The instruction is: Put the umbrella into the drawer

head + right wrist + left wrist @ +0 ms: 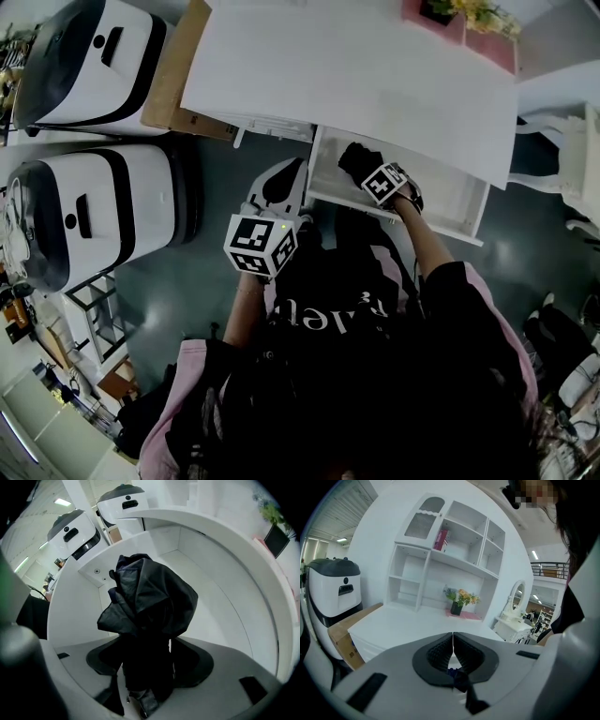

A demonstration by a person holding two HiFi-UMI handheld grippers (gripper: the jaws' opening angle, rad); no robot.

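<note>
A folded black umbrella (150, 597) is clamped between the jaws of my right gripper (151, 654), its crumpled fabric bulging out ahead of them. In the head view the umbrella (354, 157) and the right gripper (367, 172) are inside the open white drawer (450, 202), near its left end. The right gripper view shows the drawer's bare white floor and walls (220, 578) around the umbrella. My left gripper (281, 185) hangs outside the drawer's left front corner, shut (453, 641) with its pads touching, and points toward the desk.
The drawer sticks out from under a white desk top (356, 75). Two white and black machines (84, 56) (84, 220) stand on the left, a cardboard box (173, 75) beside the desk. A flower pot (457, 607) stands on the desk below a white shelf unit (454, 541).
</note>
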